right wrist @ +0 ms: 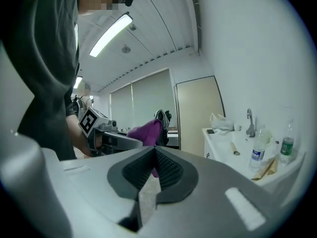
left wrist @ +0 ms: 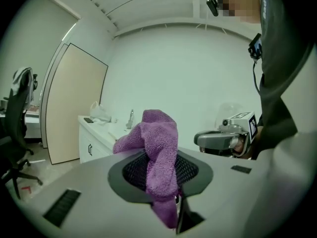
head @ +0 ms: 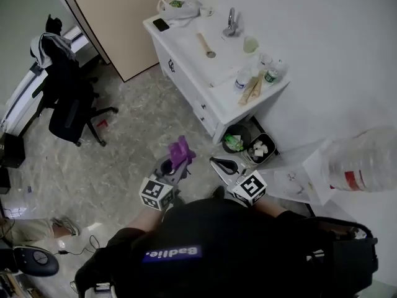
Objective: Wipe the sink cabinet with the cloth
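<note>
Nearest to us, our left gripper is clenched on a crumpled purple terry cloth, which bunches up above the jaws and hangs down between them. Just beside it, our right gripper is closed with nothing in it, its jaws meeting at the tips. Both hover over the mottled stone floor, apart from the white sink cabinet ahead. At the cabinet's near corner stand two small dark waste bins. On its white surface we see a clear plastic water bottle at the near end, a chrome faucet further back, and a black phone at the far end.
</note>
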`<action>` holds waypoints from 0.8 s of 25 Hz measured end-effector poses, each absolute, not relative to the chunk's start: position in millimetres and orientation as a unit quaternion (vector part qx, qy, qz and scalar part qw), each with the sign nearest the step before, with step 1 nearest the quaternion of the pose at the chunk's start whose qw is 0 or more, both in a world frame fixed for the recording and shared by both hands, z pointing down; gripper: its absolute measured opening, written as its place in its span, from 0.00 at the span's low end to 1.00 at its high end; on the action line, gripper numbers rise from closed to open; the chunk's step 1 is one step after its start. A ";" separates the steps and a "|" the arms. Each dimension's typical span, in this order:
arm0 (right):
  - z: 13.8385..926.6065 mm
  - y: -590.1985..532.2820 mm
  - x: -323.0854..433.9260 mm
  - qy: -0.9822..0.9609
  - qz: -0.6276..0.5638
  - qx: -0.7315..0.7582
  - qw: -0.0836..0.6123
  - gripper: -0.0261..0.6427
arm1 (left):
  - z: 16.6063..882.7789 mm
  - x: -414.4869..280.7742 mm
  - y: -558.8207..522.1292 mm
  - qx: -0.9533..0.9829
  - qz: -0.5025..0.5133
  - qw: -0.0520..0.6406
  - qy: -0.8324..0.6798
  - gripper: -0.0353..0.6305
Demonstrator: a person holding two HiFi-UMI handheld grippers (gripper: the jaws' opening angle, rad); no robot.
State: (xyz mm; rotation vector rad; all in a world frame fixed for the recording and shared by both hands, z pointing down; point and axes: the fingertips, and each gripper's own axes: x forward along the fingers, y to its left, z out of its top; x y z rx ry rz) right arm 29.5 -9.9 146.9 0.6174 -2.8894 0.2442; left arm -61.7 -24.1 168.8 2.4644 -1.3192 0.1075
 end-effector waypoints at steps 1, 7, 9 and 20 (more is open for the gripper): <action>143.4 -5.6 24.2 -0.970 0.083 0.214 0.086 0.04 | 161.7 -60.5 -17.9 0.875 0.035 0.169 -0.452 0.20; 121.1 15.7 -16.3 -0.967 0.084 0.232 0.062 0.04 | 123.0 -72.6 10.4 0.904 0.023 0.144 -0.402 0.20; 112.3 24.2 -26.5 -0.968 0.081 0.230 0.057 0.04 | 114.2 -77.1 18.8 0.908 0.016 0.141 -0.393 0.20; 99.4 57.2 -41.9 -0.972 0.083 0.213 0.054 0.04 | 98.3 -83.2 48.5 0.922 0.009 0.110 -0.372 0.20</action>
